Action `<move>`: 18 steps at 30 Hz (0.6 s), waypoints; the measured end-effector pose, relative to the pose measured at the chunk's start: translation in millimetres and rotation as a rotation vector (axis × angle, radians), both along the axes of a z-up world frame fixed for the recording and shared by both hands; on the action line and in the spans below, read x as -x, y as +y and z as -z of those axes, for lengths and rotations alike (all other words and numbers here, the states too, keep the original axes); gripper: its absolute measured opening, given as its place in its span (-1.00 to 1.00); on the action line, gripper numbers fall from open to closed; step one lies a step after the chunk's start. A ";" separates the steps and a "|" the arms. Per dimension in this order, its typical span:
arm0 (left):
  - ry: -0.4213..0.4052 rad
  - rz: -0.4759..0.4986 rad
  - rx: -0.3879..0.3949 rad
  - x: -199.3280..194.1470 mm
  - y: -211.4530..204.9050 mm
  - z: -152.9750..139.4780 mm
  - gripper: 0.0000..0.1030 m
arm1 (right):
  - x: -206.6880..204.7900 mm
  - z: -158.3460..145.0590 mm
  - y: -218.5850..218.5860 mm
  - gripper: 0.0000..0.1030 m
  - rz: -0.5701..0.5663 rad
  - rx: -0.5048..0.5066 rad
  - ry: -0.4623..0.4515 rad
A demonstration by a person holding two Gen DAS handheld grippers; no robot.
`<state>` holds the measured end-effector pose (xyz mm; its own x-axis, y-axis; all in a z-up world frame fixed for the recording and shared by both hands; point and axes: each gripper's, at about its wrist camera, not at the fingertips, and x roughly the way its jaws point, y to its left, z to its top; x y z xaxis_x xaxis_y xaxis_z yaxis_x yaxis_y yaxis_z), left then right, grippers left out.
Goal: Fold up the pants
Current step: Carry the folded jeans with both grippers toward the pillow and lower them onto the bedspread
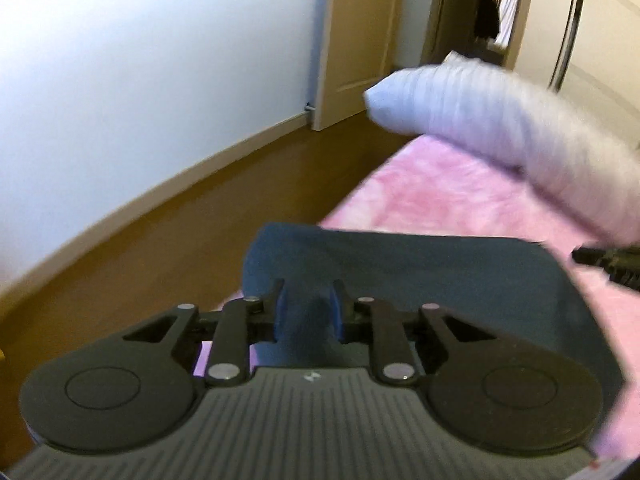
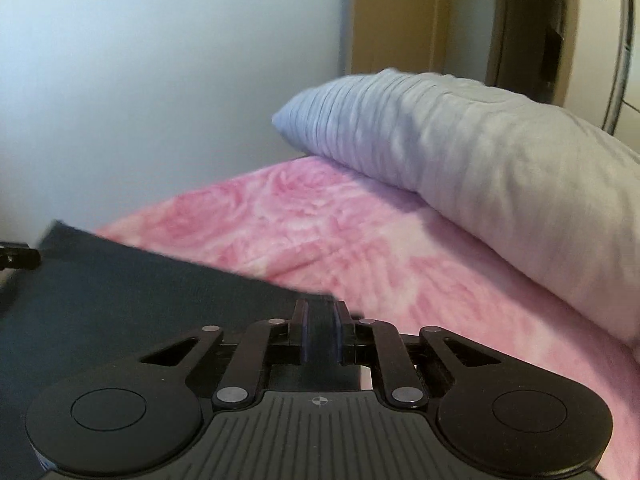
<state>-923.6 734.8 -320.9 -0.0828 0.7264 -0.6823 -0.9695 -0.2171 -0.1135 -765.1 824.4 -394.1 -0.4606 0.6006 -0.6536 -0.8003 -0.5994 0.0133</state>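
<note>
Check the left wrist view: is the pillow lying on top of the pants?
No. The pillow lies farther back on the pink blanket, with blanket showing between it and the pants.

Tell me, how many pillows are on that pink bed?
1. The grey pillow lies along the far right of the pink blanket, beyond the dark blue pants. Others may be out of view.

I'm seeing matt, dark blue cloth pants (image 1: pixel 420 276). At twelve o'clock from my right gripper (image 2: pixel 320 328) the pink blanket (image 2: pixel 280 216) is looking plush, the pale pillow (image 2: pixel 480 160) ribbed cloth. At ten o'clock from my left gripper (image 1: pixel 308 308), smooth wooden floor (image 1: pixel 160 232).
</note>
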 end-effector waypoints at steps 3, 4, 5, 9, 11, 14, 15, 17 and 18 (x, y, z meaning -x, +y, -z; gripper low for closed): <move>-0.034 0.047 0.003 -33.3 -53.1 -17.3 -0.66 | -31.6 -11.7 -46.3 -0.77 -0.014 0.082 0.011; -0.042 0.061 0.011 -44.2 -67.2 -17.9 -0.66 | -38.4 -11.0 -60.9 -0.76 -0.021 0.095 0.007; -0.049 0.073 0.028 -56.1 -81.1 -15.6 -0.66 | -43.6 -8.9 -76.1 -0.76 -0.029 0.103 0.004; -0.034 0.079 0.109 -90.1 -110.2 13.4 -0.65 | -43.5 12.0 -111.9 -0.74 -0.044 0.107 -0.055; -0.009 0.051 0.080 -95.9 -116.6 27.1 -0.62 | -40.5 29.5 -116.6 -0.73 -0.042 0.089 -0.060; -0.024 -0.003 0.086 -96.0 -112.7 27.3 -0.62 | -36.2 36.9 -114.1 -0.71 -0.039 0.050 -0.060; -0.027 -0.018 0.101 -97.1 -111.0 24.5 -0.62 | -34.7 36.3 -113.1 -0.70 -0.034 0.054 -0.067; -0.037 -0.041 0.133 -100.5 -106.6 17.5 -0.62 | -27.2 30.9 -109.3 -0.70 -0.025 0.076 -0.107; -0.045 -0.044 0.142 -101.1 -108.6 11.0 -0.61 | -26.3 27.9 -107.6 -0.69 -0.020 0.085 -0.124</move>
<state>-822.4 626.2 -331.9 -0.0796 0.6186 -0.7817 -0.9535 -0.2760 -0.1213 -738.8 716.8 -422.0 -0.3845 0.5320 -0.7544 -0.7870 -0.6161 -0.0333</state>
